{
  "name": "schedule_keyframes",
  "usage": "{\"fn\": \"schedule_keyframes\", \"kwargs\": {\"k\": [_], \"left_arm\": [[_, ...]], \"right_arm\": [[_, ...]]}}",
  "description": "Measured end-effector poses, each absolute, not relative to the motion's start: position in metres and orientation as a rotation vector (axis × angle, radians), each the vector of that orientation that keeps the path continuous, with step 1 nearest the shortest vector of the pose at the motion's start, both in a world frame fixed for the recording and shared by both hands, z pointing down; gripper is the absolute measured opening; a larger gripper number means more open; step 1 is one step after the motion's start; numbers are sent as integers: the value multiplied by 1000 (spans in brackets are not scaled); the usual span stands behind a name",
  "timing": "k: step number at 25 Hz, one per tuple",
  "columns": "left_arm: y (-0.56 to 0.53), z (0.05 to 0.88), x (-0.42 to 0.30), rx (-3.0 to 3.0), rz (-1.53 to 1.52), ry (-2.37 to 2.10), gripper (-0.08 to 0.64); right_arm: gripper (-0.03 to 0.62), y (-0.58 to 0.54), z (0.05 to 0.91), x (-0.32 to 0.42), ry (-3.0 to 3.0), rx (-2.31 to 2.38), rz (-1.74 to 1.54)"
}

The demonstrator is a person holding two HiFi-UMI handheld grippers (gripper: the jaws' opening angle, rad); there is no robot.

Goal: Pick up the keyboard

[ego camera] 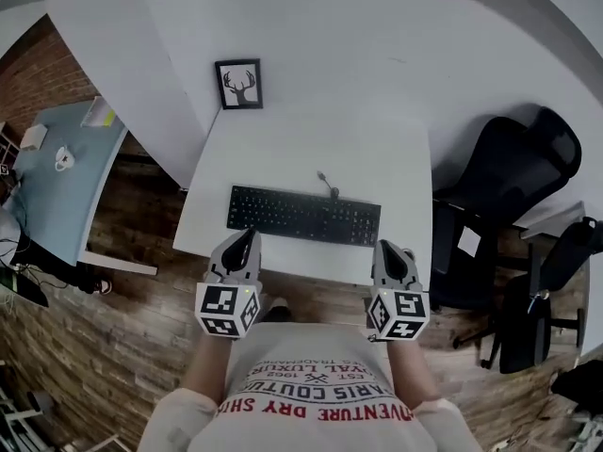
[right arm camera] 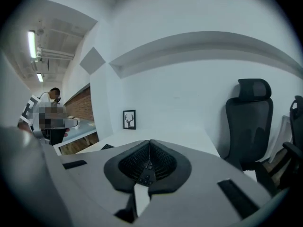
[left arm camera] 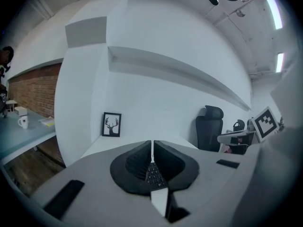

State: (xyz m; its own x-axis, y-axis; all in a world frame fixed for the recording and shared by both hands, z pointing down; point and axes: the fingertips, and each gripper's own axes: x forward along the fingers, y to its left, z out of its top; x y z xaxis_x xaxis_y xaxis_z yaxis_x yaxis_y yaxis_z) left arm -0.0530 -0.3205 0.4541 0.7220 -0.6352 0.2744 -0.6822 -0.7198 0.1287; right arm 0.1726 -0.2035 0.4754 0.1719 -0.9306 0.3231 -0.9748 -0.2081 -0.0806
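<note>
Setting: white desk (ego camera: 311, 149) set against a white wall, wood-plank floor around it, brick wall at the upper left of the head view.
Keyboard: black keyboard (ego camera: 303, 217), flat on the desk, lying lengthwise near the front edge, at the centre of the head view.
Cable: thin grey cable (ego camera: 326, 185) leaving the keyboard's back edge and curling on the desktop.
Framed print: black-framed deer print (ego camera: 238, 84), upright at the back left corner of the desk, against the wall.
Left gripper: left gripper (ego camera: 247, 234), tip over the keyboard's front left end; contact cannot be told. Jaws pressed together, nothing between them; keys show just below them in the left gripper view.
Right gripper: right gripper (ego camera: 394, 249), tip just beside the keyboard's right end, near the desk's front edge. Jaws closed tip to tip, gripping nothing.
Office chair: black office chair (ego camera: 513, 168), right of the desk.
Side table: pale blue table (ego camera: 57, 196) at the left of the head view, carrying a white mug (ego camera: 62, 158).
Person: printed shirt (ego camera: 316, 384) at the bottom centre of the head view, behind both grippers.
</note>
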Motion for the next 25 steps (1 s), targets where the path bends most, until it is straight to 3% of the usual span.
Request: {"fn": "schedule_keyframes", "kwargs": {"k": [9, 25], "left_arm": [[-399, 484, -61, 2735, 400, -855, 37], [-450, 594, -54, 2542, 682, -842, 37]], "right_arm": [[26, -240, 497, 179, -1650, 2447, 559], [28, -269, 600, 225, -1610, 2231, 872]]}}
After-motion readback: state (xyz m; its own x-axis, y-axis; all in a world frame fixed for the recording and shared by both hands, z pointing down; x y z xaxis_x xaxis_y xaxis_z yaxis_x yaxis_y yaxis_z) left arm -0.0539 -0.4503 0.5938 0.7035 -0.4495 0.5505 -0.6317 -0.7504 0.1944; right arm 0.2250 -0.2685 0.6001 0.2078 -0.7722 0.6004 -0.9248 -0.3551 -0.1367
